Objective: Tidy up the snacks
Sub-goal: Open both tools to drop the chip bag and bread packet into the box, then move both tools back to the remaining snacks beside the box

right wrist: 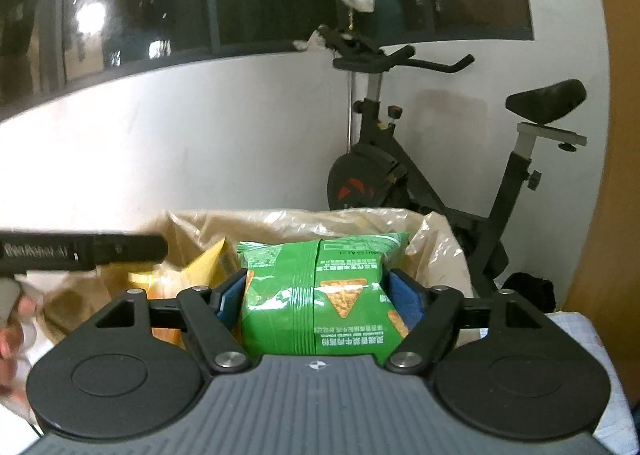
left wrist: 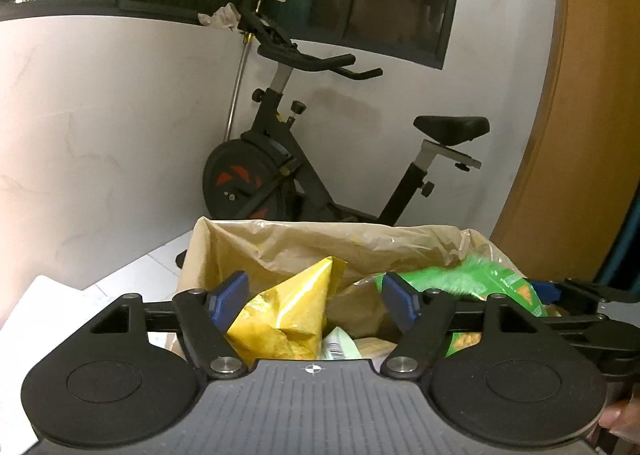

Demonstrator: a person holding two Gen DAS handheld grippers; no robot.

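over the lined box, the left gripper hangs with its fingers apart and nothing pressed between them; a yellow bag stands in the box just beyond. beside it, the right gripper has a green chip bag between its pads, above the box; whether they press it i cannot tell. an exercise bike stands behind.

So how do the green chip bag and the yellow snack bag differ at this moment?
The green chip bag sits flat-faced between the right gripper pads, over the plastic-lined bin; the yellow snack bag lies crumpled inside it, between the open left gripper fingers, untouched. Green shows printed tortilla chips; yellow looks plain. Both are sealed foil packets.
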